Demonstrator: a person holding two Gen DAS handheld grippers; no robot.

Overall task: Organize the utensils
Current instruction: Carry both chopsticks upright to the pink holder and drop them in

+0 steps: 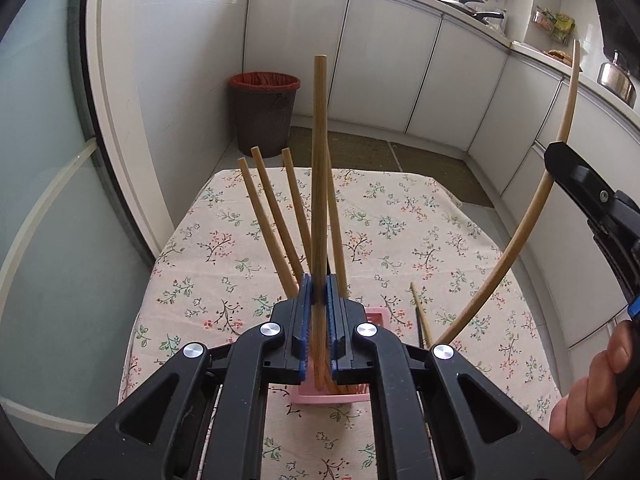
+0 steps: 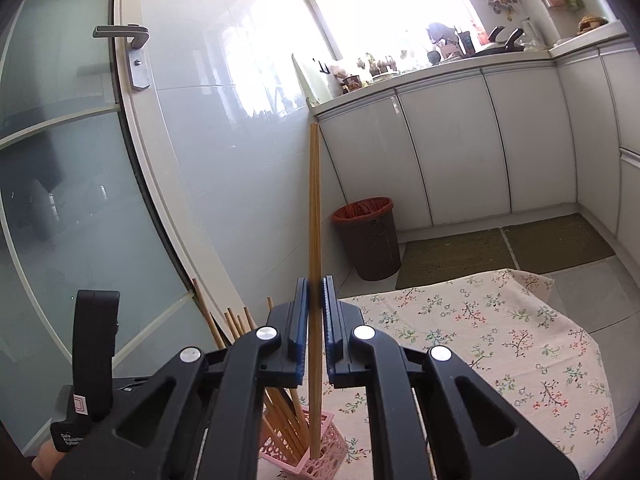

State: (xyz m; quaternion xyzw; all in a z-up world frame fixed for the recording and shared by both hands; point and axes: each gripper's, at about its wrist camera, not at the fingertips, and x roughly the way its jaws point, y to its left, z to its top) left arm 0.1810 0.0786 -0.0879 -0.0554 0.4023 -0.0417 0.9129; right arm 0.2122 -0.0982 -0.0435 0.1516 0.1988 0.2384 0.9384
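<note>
At the bottom centre of the left wrist view, the left gripper [image 1: 319, 292] is clenched on an upright chopstick [image 1: 319, 184]; its blue pads press the stick from both sides. The stick's lower end goes down into a pink holder [image 1: 376, 315] that is mostly hidden behind the fingers, low in the frame. Several more chopsticks [image 1: 276, 216] fan out of the holder, leaning up and left. Just right of the holder, a loose stick [image 1: 420, 312] lies on the floral cloth [image 1: 420, 240].

At the right edge of that view, a hand [image 1: 592, 396] grips the right tool, and a long stick curves up past it toward the upper right.

In the right wrist view, the right gripper [image 2: 316, 300] is clenched on its own chopstick [image 2: 315, 216], which stands upright at frame centre. Its lower tip sits in the near corner of the pink lattice holder [image 2: 324, 446] at the bottom, beside the bundle of sticks [image 2: 280, 420] leaning left.

Farther off, a brown bin [image 2: 370, 236] with a red liner stands on the floor at mid-frame, against white cabinets [image 2: 452, 160]. A glass door with a metal handle [image 2: 134, 48] fills the upper left.
</note>
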